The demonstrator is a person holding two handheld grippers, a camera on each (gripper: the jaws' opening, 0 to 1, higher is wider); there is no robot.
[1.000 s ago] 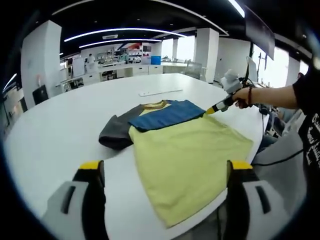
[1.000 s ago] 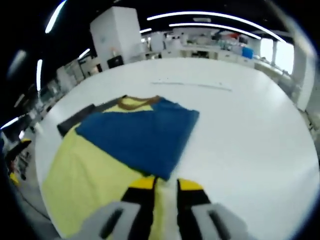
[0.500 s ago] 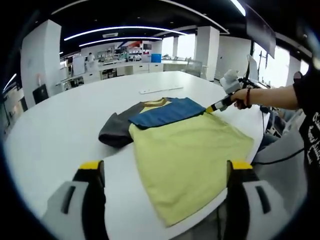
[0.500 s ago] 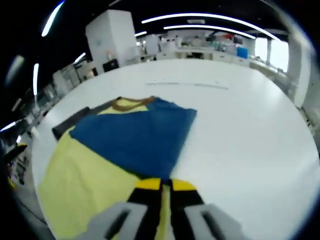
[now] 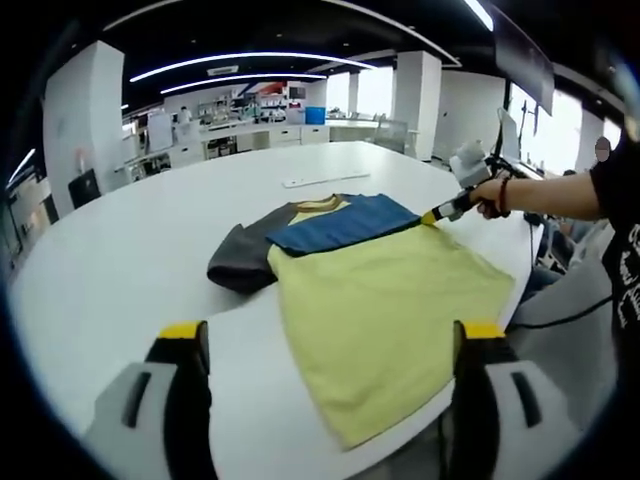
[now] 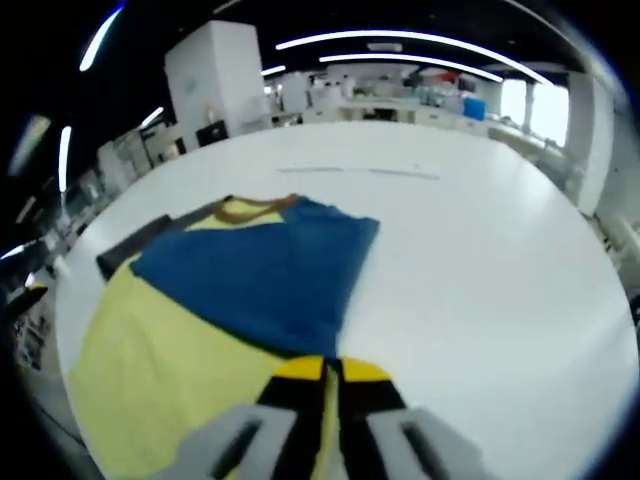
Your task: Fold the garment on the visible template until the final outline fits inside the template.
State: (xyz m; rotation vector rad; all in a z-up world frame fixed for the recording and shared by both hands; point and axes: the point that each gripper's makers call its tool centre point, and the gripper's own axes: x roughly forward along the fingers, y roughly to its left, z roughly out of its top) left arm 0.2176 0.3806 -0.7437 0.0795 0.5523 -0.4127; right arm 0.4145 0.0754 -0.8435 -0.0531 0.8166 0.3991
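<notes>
My left gripper [image 5: 325,375] hangs near me over the table [image 5: 110,250], jaws spread wide and holding nothing. Just beyond it the shirt [image 5: 385,300] lies flat on the table, yellow body nearest, blue sleeve [image 5: 345,222] folded across the chest, grey sleeve [image 5: 238,268] sticking out left. My right gripper [image 6: 325,375], at the shirt's right edge, has its jaws pressed together on the yellow hem beside the blue sleeve. A thin strip [image 5: 320,181] lies farther off.

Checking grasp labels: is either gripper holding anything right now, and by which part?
The right gripper is shut on the garment, pinching its edge where the folded blue sleeve meets the yellow body. The left gripper is open, holding nothing.
</notes>
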